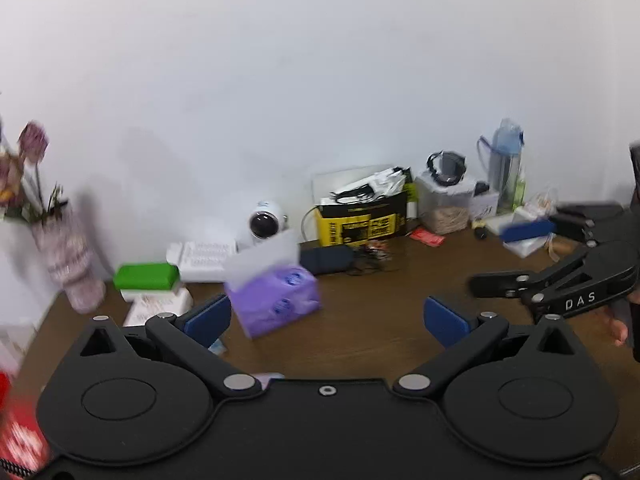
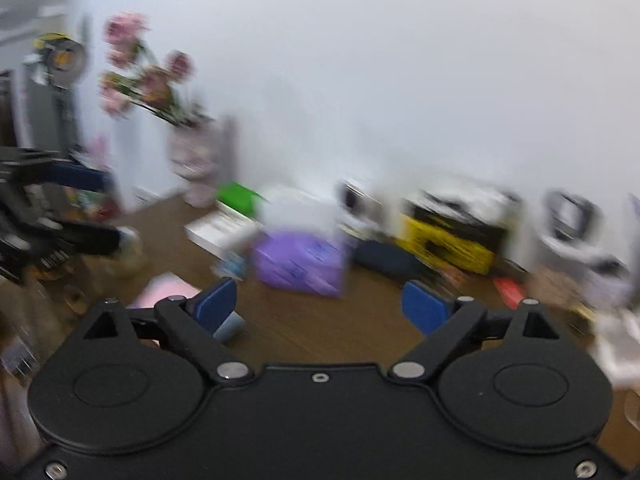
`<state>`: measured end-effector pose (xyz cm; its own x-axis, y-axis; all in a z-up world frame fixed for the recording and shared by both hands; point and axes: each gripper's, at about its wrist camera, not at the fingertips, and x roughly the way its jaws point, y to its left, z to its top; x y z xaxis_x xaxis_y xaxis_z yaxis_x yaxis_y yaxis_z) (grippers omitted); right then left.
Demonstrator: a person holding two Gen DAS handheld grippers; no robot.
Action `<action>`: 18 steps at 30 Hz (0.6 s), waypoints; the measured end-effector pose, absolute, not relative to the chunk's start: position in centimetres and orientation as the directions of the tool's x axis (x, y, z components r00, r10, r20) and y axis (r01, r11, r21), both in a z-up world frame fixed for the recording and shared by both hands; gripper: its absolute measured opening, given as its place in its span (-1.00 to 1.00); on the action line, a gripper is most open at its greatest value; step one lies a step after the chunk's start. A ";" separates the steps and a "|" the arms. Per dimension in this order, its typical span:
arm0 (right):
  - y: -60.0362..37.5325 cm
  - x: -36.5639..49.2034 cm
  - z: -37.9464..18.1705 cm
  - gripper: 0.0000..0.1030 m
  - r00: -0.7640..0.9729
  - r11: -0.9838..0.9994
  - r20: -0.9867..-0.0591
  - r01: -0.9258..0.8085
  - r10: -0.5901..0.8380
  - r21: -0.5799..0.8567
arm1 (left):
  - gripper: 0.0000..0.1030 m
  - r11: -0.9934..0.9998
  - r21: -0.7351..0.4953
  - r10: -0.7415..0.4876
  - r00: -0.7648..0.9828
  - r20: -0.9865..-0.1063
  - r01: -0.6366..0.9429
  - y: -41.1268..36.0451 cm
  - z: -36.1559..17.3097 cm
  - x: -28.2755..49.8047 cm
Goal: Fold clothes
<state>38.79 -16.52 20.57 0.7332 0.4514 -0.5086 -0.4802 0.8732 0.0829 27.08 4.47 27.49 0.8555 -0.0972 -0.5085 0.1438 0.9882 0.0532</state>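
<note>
From the left wrist I see my left gripper (image 1: 327,320) with its blue pads (image 1: 208,320) spread wide and nothing between them, only brown table (image 1: 360,344) beyond; a purple tissue pack (image 1: 276,300) sits just ahead of the left pad, with a green-lidded box (image 1: 146,276) further left and a vase of pink flowers (image 1: 68,256) at the table's left edge; against the wall stand a white round camera (image 1: 264,222), a yellow and black box (image 1: 360,224) and a blue bottle (image 1: 507,164); my right gripper (image 1: 520,256) enters from the right, its jaws spread and empty. I can find no clothes here.

The right wrist view is badly blurred; my right gripper's pads (image 2: 424,308) stand wide apart, empty, over the table; the tissue pack lies ahead, the yellow box to its right, the flowers up left; the left gripper shows at the left edge, jaws apart; something pink (image 2: 168,292) lies flat by my left pad, but I cannot tell whether it is clothing.
</note>
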 end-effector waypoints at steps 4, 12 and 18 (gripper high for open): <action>-23.2 36.8 20.0 0.82 0.761 0.926 -0.538 -0.357 0.363 0.120 | 1.00 0.996 -0.042 -0.087 0.851 -0.519 0.076 1.0 26.1 25.4; -29.2 29.2 19.3 0.84 0.792 0.950 -0.534 -0.300 0.296 0.082 | 1.00 0.989 -0.087 -0.145 0.816 -0.560 0.116 -2.9 22.4 22.6; -30.1 23.7 18.8 0.85 0.791 0.951 -0.543 -0.305 0.281 0.049 | 1.00 0.990 -0.084 -0.140 0.823 -0.550 0.113 -4.4 20.7 18.1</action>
<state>23.67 -30.07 18.79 0.7909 0.2813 -0.5435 -0.3049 0.9511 0.0486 18.06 -4.43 20.66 0.8235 -0.1403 -0.5498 0.1127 0.9901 -0.0838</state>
